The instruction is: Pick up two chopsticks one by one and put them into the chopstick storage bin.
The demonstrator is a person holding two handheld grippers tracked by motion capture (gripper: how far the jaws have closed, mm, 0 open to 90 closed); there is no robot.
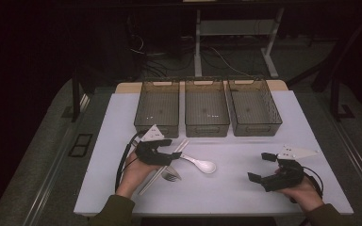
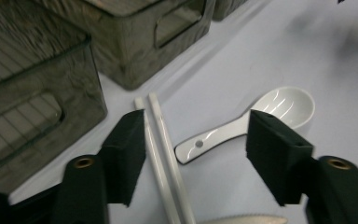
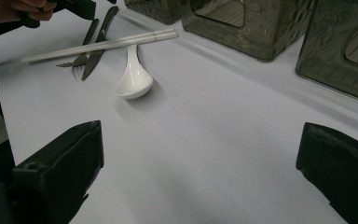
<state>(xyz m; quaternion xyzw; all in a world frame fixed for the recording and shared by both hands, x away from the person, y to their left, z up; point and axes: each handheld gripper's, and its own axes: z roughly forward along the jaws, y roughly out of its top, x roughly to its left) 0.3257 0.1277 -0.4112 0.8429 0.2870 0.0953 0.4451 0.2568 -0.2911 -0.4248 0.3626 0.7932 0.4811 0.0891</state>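
Note:
A pair of white chopsticks (image 1: 150, 183) lies slanted on the white mat, beside a white ceramic spoon (image 1: 205, 165) and a metal fork (image 1: 171, 176). My left gripper (image 1: 173, 148) hovers low over them. In the left gripper view its jaws (image 2: 198, 135) straddle the chopsticks (image 2: 161, 135) and the handle of the spoon (image 2: 284, 105), and the pads press on neither. My right gripper (image 1: 260, 167) stands open at the right front of the mat, and in the right gripper view (image 3: 200, 144) only bare mat lies between its jaws. There the spoon (image 3: 133, 79), the chopsticks (image 3: 102, 44) and a dark knife (image 3: 98, 49) show farther off.
Three smoky see-through bins stand in a row at the back of the mat: left (image 1: 156, 128), middle (image 1: 207, 129) and right (image 1: 257, 128). The white mat (image 1: 245, 193) ends near the person's forearms. Dark floor, cables and desk legs lie beyond the table.

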